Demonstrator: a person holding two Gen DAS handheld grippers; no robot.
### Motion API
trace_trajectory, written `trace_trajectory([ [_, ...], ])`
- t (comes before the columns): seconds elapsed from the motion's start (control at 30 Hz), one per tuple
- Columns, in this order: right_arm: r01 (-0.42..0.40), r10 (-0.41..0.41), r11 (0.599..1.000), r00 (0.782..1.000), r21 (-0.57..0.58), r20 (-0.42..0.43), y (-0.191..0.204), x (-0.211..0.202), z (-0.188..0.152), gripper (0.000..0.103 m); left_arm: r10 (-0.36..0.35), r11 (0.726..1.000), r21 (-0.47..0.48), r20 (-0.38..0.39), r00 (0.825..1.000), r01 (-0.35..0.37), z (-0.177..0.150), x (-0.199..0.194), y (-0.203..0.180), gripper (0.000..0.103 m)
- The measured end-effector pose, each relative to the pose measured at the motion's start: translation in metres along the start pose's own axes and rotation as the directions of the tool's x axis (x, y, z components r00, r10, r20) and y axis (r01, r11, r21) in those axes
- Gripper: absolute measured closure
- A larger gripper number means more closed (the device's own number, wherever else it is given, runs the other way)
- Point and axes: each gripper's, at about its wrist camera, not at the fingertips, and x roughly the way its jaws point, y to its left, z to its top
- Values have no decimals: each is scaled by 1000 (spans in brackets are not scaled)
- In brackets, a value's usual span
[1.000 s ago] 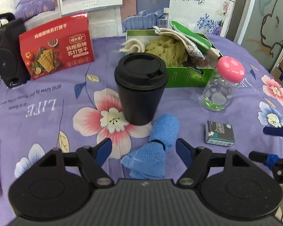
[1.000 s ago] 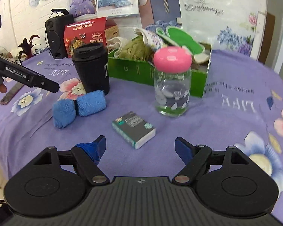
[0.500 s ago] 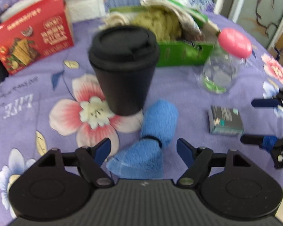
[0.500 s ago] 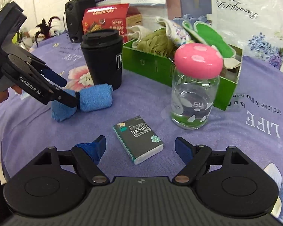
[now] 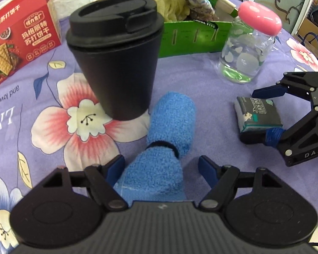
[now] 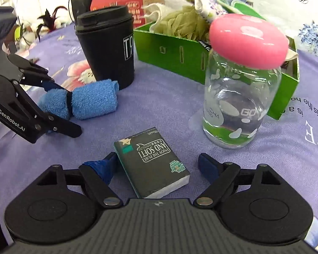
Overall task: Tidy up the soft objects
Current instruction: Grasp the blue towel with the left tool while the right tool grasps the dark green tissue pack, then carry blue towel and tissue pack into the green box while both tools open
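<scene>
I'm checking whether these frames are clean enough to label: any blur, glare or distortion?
Left wrist view: strong fisheye bulge, black cup leans, towel soft up close. Right wrist view: jar shows pale reflections, pink lid slightly smeared, tissue pack print readable.

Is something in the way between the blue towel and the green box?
Yes. The black cup stands just behind the blue towel, partly between it and the green box. Nothing blocks the left gripper: its open fingers already sit either side of the towel.
</scene>
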Motion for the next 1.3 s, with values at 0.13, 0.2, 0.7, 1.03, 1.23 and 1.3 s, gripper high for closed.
trace_trajectory([
  [0.13,33,-33,999,999,-21,29,7,-4,-7,33,0,1000,3,15,1000,0,-2,-1,1,26],
  [0.2,38,-38,999,999,-11,23,6,-5,-6,36,4,1000,14,20,1000,-5,-3,-3,0,45],
  [0.7,-3,-15,998,969,70,248,11,-116,23,73,-81,994,-60,124,989,89,7,-104,0,79],
  [1.03,103,-157,980,925,168,346,-97,-90,143,73,13,999,-45,305,952,1,165,-113,21,79],
  [1.23,34,-105,968,954,248,281,-149,-22,168,72,43,996,-90,236,971,-22,242,-41,34,78],
  [1.3,-19,-61,962,957,272,284,-158,-6,168,71,57,994,-98,190,980,-39,253,-17,40,71],
])
